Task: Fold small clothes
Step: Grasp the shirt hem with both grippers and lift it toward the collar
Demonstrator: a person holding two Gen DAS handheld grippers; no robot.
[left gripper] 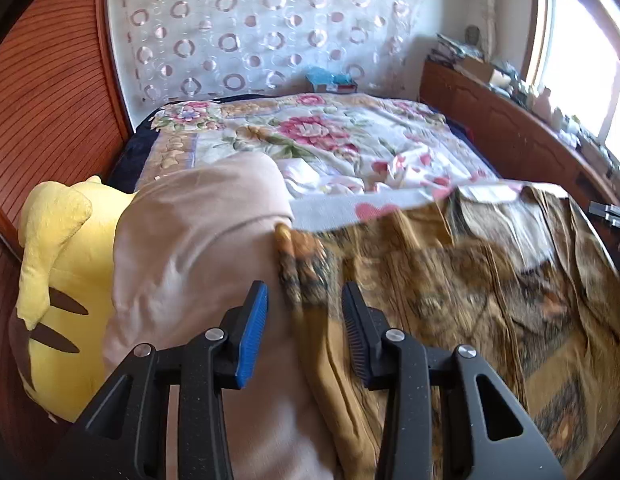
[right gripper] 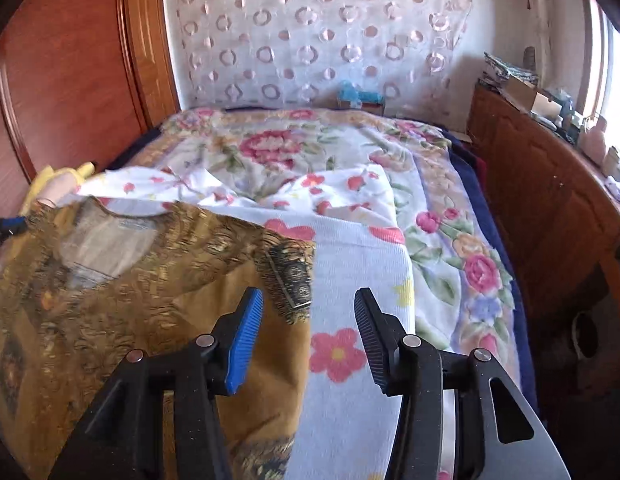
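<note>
Left wrist view: left gripper (left gripper: 304, 300) jaws apart and empty over the ochre patterned garment (left gripper: 450, 292), a beige cloth (left gripper: 190, 248) under the left jaw, floral bedspread (left gripper: 310, 136) ahead. Right wrist view: right gripper (right gripper: 308, 308) jaws apart, nothing gripped, the garment's edge below the left jaw, white flowered blanket (right gripper: 350, 272) between them, wooden cabinet (right gripper: 550, 200) right
</note>
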